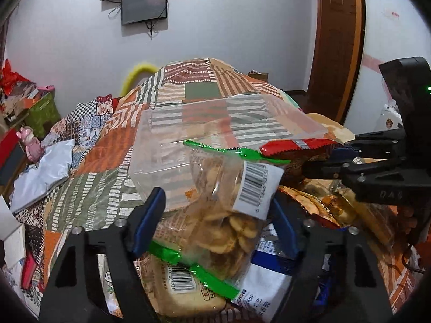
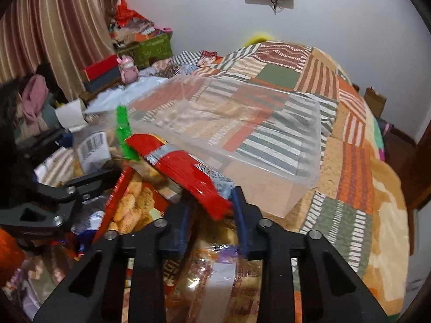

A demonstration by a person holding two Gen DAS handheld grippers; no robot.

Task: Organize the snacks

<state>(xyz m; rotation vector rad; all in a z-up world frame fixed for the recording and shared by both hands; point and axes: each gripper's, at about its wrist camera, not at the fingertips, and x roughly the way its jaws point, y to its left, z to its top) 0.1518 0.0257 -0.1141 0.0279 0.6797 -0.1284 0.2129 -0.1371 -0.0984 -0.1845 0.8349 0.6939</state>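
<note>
A clear plastic bin [image 1: 204, 134] lies on the patchwork bedspread; it also shows in the right wrist view [image 2: 242, 134]. My left gripper [image 1: 218, 215] is shut on a clear green-edged bag of chips [image 1: 229, 204] and holds it up at the bin's near side. My right gripper [image 2: 212, 204] is shut on a red snack packet [image 2: 188, 169], held just before the bin; the packet also shows in the left wrist view [image 1: 299, 146]. The right gripper enters the left wrist view from the right [image 1: 320, 164].
A heap of snack bags [image 1: 269, 296] lies under both grippers. The patchwork bedspread [image 2: 355, 177] stretches beyond the bin. Boxes, a pink toy [image 2: 128, 67] and clutter stand at the left by the curtain. A wooden door [image 1: 336, 40] is at the right.
</note>
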